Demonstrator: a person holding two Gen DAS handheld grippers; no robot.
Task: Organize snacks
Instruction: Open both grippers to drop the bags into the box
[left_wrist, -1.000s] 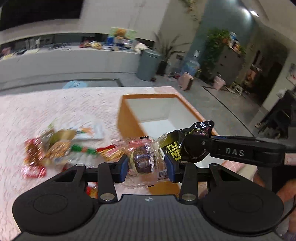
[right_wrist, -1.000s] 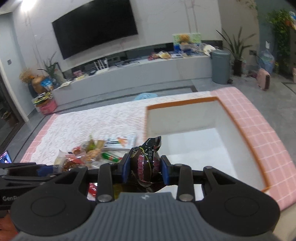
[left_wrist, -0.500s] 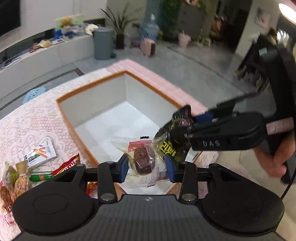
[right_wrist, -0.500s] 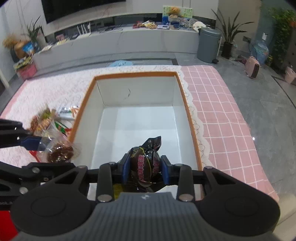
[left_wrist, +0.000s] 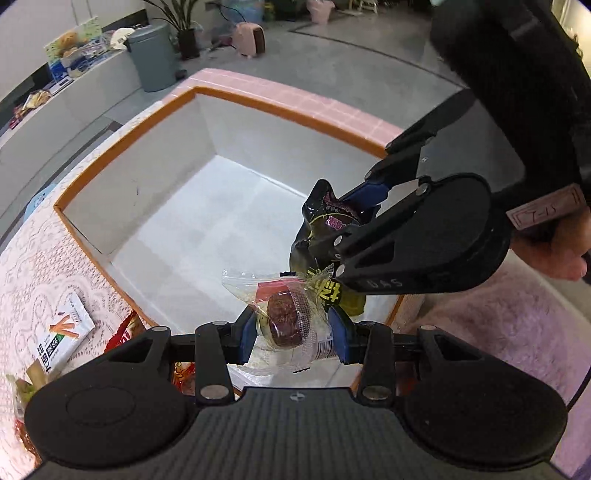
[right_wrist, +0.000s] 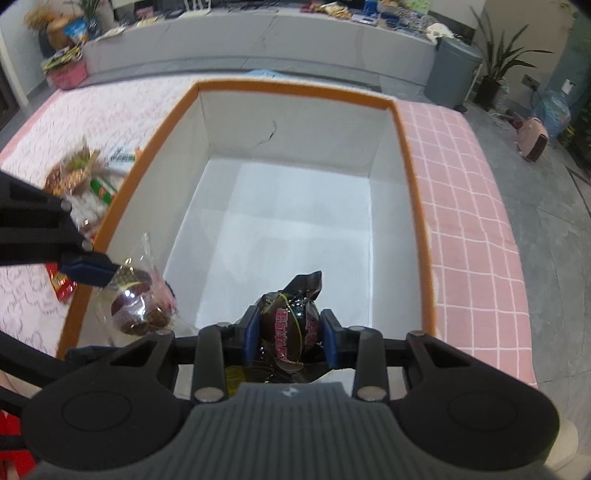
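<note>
Left gripper (left_wrist: 293, 328) clamping clear-wrapped cake (left_wrist: 282, 319), right gripper (right_wrist: 290, 334) clamping black snack (right_wrist: 290, 325); both now hanging lower over white box (right_wrist: 295, 229).

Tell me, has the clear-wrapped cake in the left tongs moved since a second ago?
Yes. The clear-wrapped cake was over the tablecloth beside the snack pile; now the left tongs hold it above the open white box, inside its orange rim.

Snack pile (right_wrist: 85, 177) left of box (right_wrist: 413, 206)

Glossy black foil wrapper (right_wrist: 291, 325); clear crinkly plastic wrapper (left_wrist: 291, 317).
</note>
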